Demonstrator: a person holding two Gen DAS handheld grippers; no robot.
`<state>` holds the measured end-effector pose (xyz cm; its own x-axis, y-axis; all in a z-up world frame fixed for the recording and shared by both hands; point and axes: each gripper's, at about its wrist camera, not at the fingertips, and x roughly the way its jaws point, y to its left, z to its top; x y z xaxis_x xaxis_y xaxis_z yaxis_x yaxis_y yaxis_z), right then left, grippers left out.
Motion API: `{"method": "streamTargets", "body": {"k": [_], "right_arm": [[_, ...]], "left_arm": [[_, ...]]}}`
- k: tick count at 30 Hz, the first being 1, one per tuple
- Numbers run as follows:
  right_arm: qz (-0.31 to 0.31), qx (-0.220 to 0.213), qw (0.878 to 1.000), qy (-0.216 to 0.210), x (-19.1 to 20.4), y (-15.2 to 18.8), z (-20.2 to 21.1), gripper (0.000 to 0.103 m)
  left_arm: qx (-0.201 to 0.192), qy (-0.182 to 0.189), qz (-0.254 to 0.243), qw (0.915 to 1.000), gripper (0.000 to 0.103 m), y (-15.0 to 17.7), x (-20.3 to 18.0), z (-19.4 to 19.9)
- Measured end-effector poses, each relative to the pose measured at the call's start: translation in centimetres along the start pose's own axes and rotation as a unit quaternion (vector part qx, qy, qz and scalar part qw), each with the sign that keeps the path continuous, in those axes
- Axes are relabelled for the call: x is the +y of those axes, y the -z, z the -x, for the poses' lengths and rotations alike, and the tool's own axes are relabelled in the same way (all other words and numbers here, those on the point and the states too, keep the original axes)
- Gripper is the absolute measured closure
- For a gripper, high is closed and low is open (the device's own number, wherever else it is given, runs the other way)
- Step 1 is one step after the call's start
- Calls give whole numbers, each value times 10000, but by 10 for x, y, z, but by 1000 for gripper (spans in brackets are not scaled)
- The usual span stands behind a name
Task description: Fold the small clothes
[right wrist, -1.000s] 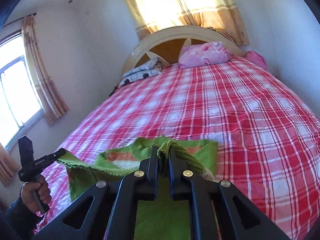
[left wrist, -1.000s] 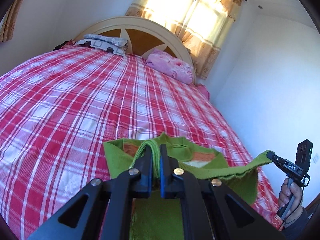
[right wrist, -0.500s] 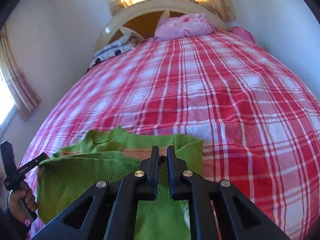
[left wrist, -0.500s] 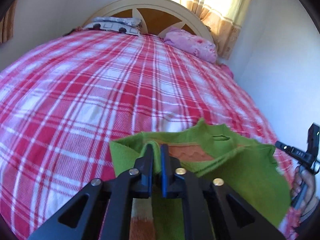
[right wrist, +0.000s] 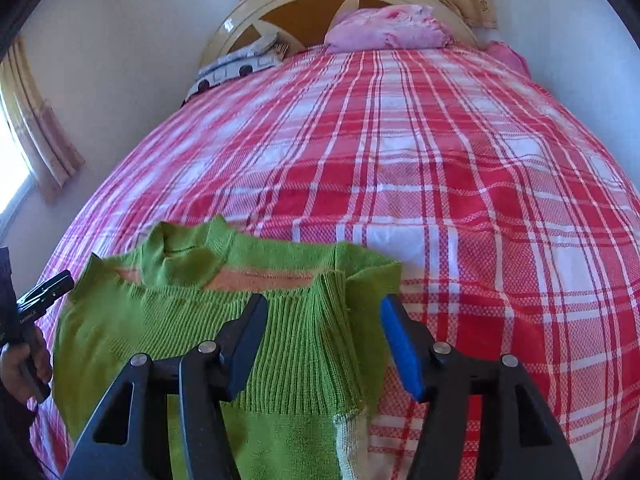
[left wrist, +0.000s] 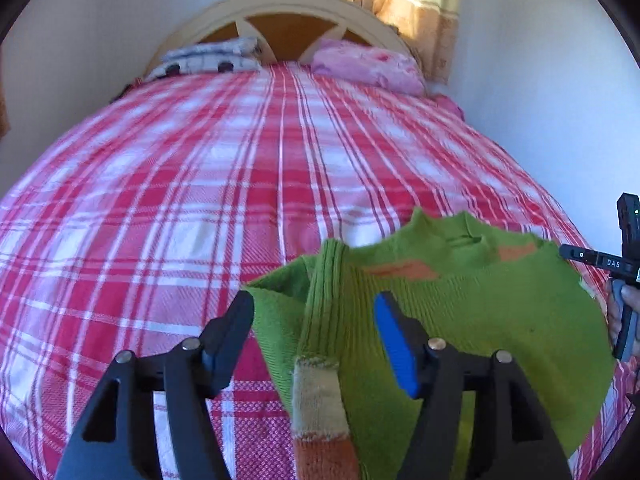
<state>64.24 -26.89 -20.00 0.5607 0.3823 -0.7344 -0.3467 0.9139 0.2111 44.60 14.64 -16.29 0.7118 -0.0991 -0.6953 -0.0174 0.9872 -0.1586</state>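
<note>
A small green knitted sweater [left wrist: 500, 312] with orange and cream bands lies folded on the red plaid bed cover [left wrist: 200, 200]. My left gripper [left wrist: 314, 320] hovers over its left edge, jaws opening; the ribbed hem [left wrist: 324, 300] lies between them, and no pad presses on it. In the right wrist view the sweater [right wrist: 160, 320] shows its collar toward the headboard. My right gripper [right wrist: 324, 324] is over the right edge, jaws opening, ribbed hem [right wrist: 304, 344] between them, untouched by the pads. Each view shows the other gripper at its side edge, held by a hand.
The bed cover [right wrist: 480, 200] stretches ahead to a cream headboard [left wrist: 280, 12]. A pink pillow [left wrist: 368, 64] and a patterned grey pillow [left wrist: 208, 58] lie at the head. White walls flank the bed; curtains hang behind the headboard and at a window on the left [right wrist: 36, 120].
Both grippers came down toward the bed with the sweater's hem pinched, folding it over toward the collar. Both have since let go and stand apart over the cloth.
</note>
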Motion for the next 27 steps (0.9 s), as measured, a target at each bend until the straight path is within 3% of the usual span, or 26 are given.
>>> {"method": "streamTargets", "body": {"k": [3, 5, 7, 8, 12, 16, 19, 24, 27], "right_arm": [[173, 205, 9995, 161, 5, 2, -11, 58], [318, 317, 9986, 275, 8, 5, -17, 77], [415, 335, 9981, 319, 10, 9, -19, 89], [500, 295, 9975, 390, 13, 10, -17, 95], [766, -77, 9960, 448, 26, 8, 3, 96], [927, -522, 9933, 455, 38, -2, 26, 97], [872, -848, 9910, 561, 40, -13, 31, 97], [646, -643, 9921, 862, 32, -19, -8, 97], [495, -246, 9938, 966, 20, -15, -37, 96]], "left_arm": [[280, 175, 12, 9995, 41, 1, 1, -16], [347, 162, -139, 9992, 52, 2, -5, -21], [530, 241, -241, 9980, 95, 5, -8, -29], [520, 284, -228, 9980, 95, 6, -8, -29], [84, 248, -335, 9991, 96, 3, -9, -7], [-316, 376, -70, 9988, 96, -4, 4, 18], [-363, 256, 206, 9988, 96, -9, 17, 11], [12, 18, 426, 9991, 97, -4, 24, -31], [170, -123, 397, 9990, 90, -3, 22, -42]]}}
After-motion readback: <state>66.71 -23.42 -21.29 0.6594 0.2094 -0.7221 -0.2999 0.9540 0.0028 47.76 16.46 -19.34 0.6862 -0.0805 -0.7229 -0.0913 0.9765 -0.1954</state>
